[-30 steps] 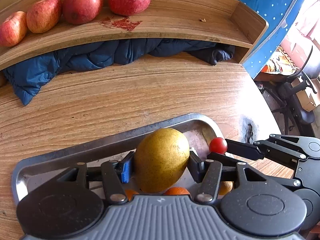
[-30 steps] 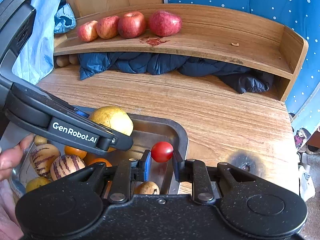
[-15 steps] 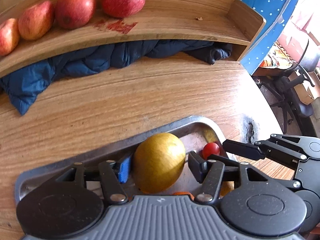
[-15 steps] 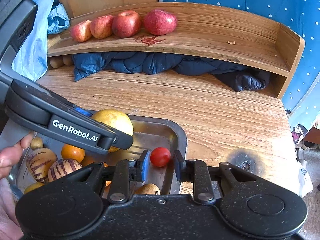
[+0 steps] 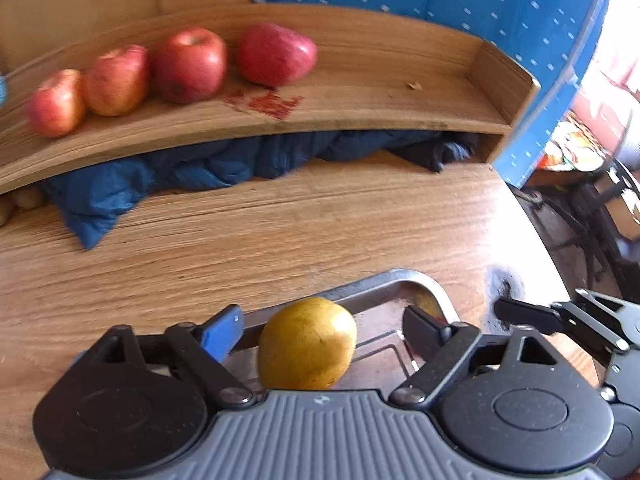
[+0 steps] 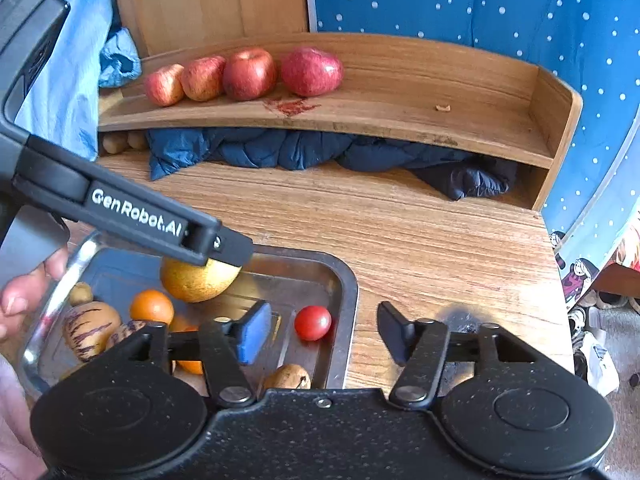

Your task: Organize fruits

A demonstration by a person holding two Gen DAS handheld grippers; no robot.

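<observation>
A blue star-dotted cloth (image 6: 480, 8) backs the wooden counter (image 6: 400, 232), where a curved wooden shelf (image 6: 400, 92) carries four red apples (image 6: 248, 74) above a bundled dark blue jacket (image 6: 320, 152). At the counter's near edge a metal tray (image 6: 340, 280) holds oranges, striped fruits, a yellow pear (image 5: 306, 344) and a cherry tomato (image 6: 313, 322). The left tongs (image 5: 320, 328) stand apart around the pear without touching it, and the right tongs (image 6: 320, 332) stand apart over the tomato.

Two wrist views, close above the desk (image 5: 280, 240)
Both are aimed toward the far shelf (image 6: 400, 96); the tray (image 6: 344, 280) and apples (image 5: 188, 64) are shared.
</observation>
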